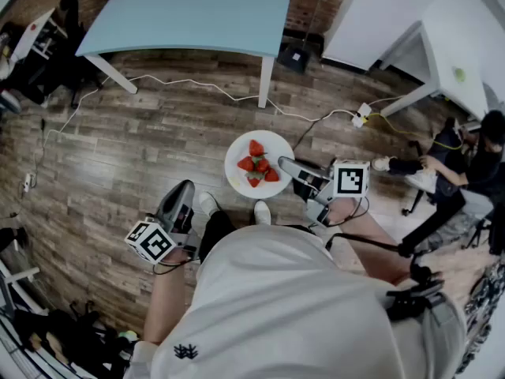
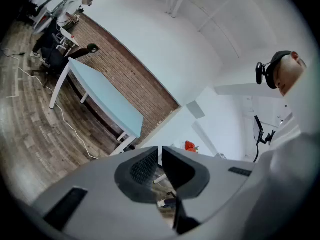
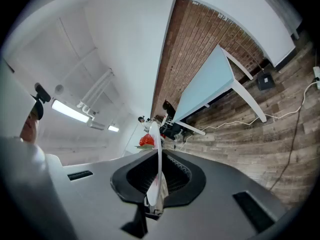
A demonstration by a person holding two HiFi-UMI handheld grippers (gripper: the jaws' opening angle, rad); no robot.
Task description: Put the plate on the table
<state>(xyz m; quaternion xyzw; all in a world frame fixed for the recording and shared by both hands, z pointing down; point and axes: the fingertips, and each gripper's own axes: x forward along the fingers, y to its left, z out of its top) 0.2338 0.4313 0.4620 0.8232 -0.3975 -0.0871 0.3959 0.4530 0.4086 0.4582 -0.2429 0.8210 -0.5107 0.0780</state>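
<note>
A white plate point(image 1: 241, 150) with several strawberries point(image 1: 257, 166) hangs level above the wood floor, in front of the person's shoes. My right gripper point(image 1: 286, 165) is shut on the plate's right rim. In the right gripper view the plate point(image 3: 159, 154) shows edge-on between the pads, with a strawberry point(image 3: 146, 141) beyond it. My left gripper point(image 1: 183, 189) hangs lower left of the plate, apart from it, jaws together with nothing in them; from its own view point(image 2: 160, 151) one strawberry point(image 2: 190, 146) peeks over the jaw. The light blue table point(image 1: 189, 10) stands ahead.
A white cable point(image 1: 213, 89) runs across the floor under the table to a power strip point(image 1: 361, 115). A black box point(image 1: 293, 56) lies by the table leg. A white desk point(image 1: 442, 46) and a seated person point(image 1: 473, 164) are at the right.
</note>
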